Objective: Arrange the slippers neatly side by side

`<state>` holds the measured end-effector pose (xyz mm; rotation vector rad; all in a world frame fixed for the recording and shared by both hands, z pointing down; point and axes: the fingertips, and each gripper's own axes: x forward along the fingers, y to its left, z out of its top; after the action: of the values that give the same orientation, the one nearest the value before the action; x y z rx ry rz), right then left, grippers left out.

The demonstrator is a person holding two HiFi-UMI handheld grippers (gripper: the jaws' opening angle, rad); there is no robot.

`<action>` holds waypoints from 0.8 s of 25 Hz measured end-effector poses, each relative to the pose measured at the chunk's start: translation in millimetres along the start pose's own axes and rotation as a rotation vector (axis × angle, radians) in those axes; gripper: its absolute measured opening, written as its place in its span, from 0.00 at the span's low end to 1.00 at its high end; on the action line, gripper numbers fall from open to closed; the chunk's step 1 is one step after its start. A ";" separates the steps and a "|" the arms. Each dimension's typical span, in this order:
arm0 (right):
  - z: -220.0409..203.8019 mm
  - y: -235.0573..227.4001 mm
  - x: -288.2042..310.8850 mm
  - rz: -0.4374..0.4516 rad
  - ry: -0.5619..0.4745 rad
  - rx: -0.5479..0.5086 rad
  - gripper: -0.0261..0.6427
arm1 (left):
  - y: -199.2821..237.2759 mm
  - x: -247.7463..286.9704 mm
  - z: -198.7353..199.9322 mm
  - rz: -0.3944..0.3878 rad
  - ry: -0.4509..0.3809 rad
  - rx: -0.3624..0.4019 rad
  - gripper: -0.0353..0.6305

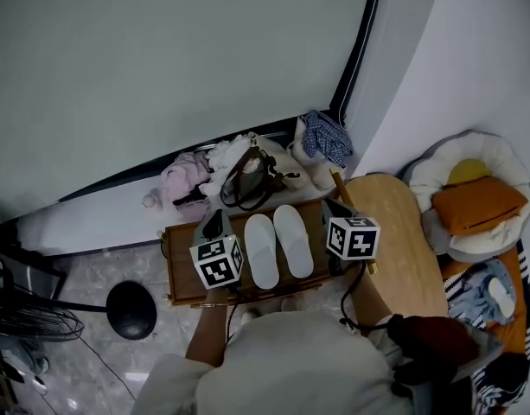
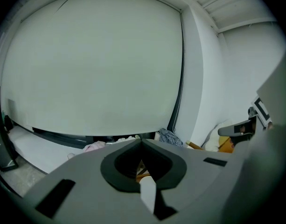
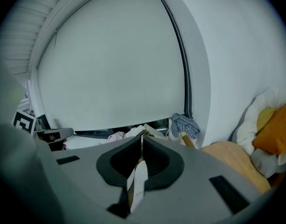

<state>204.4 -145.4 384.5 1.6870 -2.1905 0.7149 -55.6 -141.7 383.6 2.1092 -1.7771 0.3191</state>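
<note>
Slippers (image 1: 278,245), two white ones, lie side by side and touching on a low wooden table (image 1: 183,271). Left gripper (image 1: 214,221) and right gripper (image 1: 335,206) flank them, jaws together, holding nothing. Heels seem level, though small here; any nudge should be light.

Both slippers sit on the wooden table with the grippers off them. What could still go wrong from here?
1. The left slipper lies slightly nearer the person than the right slipper, so the pair may not count as even.
2. The left gripper and right gripper, both shut and empty, flank the pair closely; a careless move down might knock a slipper askew.
</note>
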 end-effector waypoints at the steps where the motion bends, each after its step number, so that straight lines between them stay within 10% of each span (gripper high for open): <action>1: -1.1 0.8 1.5 0.002 0.006 0.002 0.10 | -0.1 0.9 -1.1 0.000 0.003 -0.001 0.06; 20: -3.6 12.3 19.6 -0.012 0.030 -0.004 0.09 | 13.8 17.3 -7.2 -0.016 0.027 -0.009 0.06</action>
<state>187.0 -157.1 394.9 1.6753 -2.1587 0.7273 -65.5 -156.2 398.7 2.1023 -1.7426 0.3330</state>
